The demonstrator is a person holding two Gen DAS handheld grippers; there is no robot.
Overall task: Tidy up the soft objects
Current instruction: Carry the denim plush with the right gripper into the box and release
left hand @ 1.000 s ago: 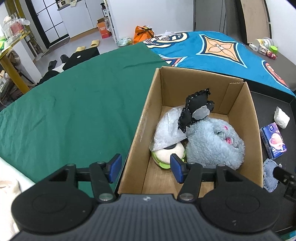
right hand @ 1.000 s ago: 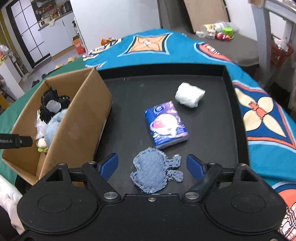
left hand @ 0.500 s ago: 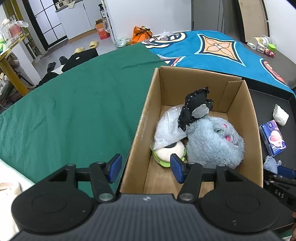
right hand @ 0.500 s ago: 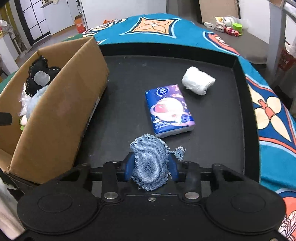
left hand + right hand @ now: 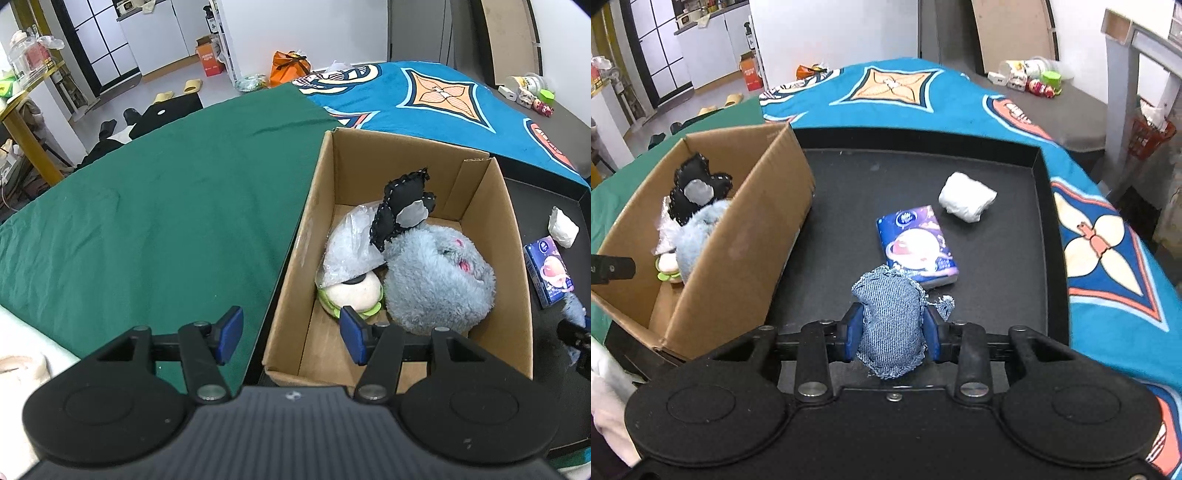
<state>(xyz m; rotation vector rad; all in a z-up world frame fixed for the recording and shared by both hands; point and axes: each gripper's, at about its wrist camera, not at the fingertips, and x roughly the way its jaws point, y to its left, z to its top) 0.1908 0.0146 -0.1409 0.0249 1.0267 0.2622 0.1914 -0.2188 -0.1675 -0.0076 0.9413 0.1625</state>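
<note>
My right gripper (image 5: 891,334) is shut on a blue denim soft toy (image 5: 890,317) and holds it lifted above the black tray (image 5: 1039,173). A blue tissue pack (image 5: 916,245) and a white soft roll (image 5: 967,201) lie on the tray. The cardboard box (image 5: 738,236) stands left of the tray and holds a grey plush (image 5: 436,280), a black stitched toy (image 5: 402,206), a burger plush (image 5: 351,295) and a plastic bag (image 5: 351,243). My left gripper (image 5: 290,332) is open and empty, straddling the box's near left wall (image 5: 295,258).
A green cloth (image 5: 147,206) covers the table left of the box and a blue patterned cloth (image 5: 905,88) lies beyond the tray. Small bottles and toys (image 5: 1030,79) sit on the far grey surface. The tray's raised rim bounds the right side.
My right gripper closed on the denim toy one second to half a second ago and has now lifted it off the tray. The left gripper has stayed at the box.
</note>
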